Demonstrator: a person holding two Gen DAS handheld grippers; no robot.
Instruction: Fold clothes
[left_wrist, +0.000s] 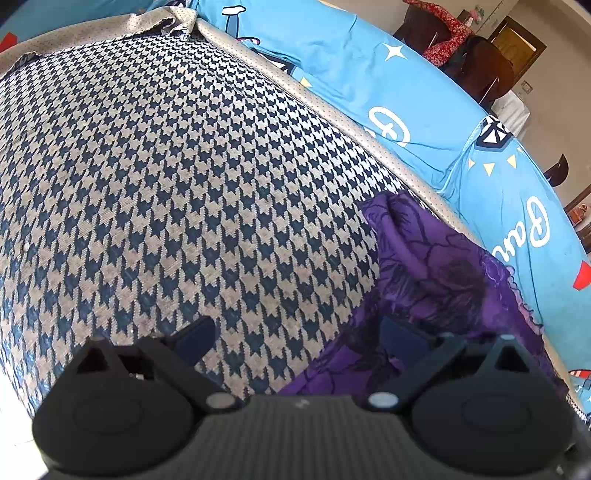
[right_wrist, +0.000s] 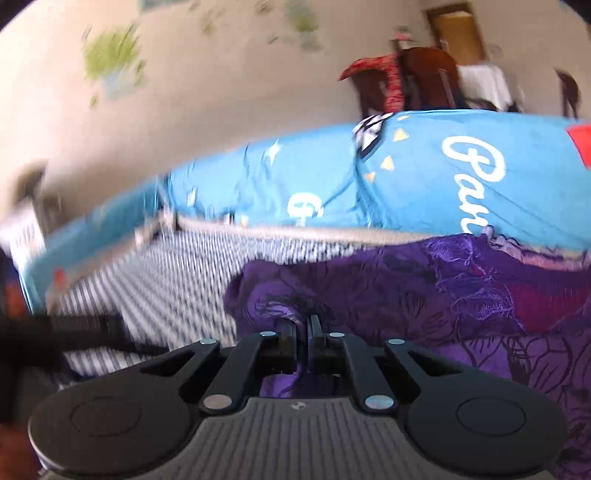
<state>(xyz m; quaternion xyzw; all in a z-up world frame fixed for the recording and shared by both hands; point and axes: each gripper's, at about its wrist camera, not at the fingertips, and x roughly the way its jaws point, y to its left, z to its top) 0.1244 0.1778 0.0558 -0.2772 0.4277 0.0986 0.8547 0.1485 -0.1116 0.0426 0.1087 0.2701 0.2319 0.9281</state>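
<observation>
Purple garment (right_wrist: 424, 295) is pinched in the right tool (right_wrist: 303, 325); left tool (left_wrist: 295, 332) hovers spread above houndstooth cloth (left_wrist: 166, 184).

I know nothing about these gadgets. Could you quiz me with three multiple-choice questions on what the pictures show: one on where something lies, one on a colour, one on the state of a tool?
1. Where does the purple garment lie?
A. On the houndstooth cover
B. On a chair
C. On the floor

2. What colour is the sheet behind the houndstooth cover?
A. Green
B. Light blue
C. Yellow

3. How do the right gripper jaws stand?
A. Wide apart over bare cover
B. Out of sight
C. Shut on purple cloth

Answers:
1. A, the garment rests on the checked fabric near its pale edge.
2. B, it is light blue with white lettering and stars.
3. C, the jaws meet with purple fabric pinched between them, while the left gripper is open.
</observation>
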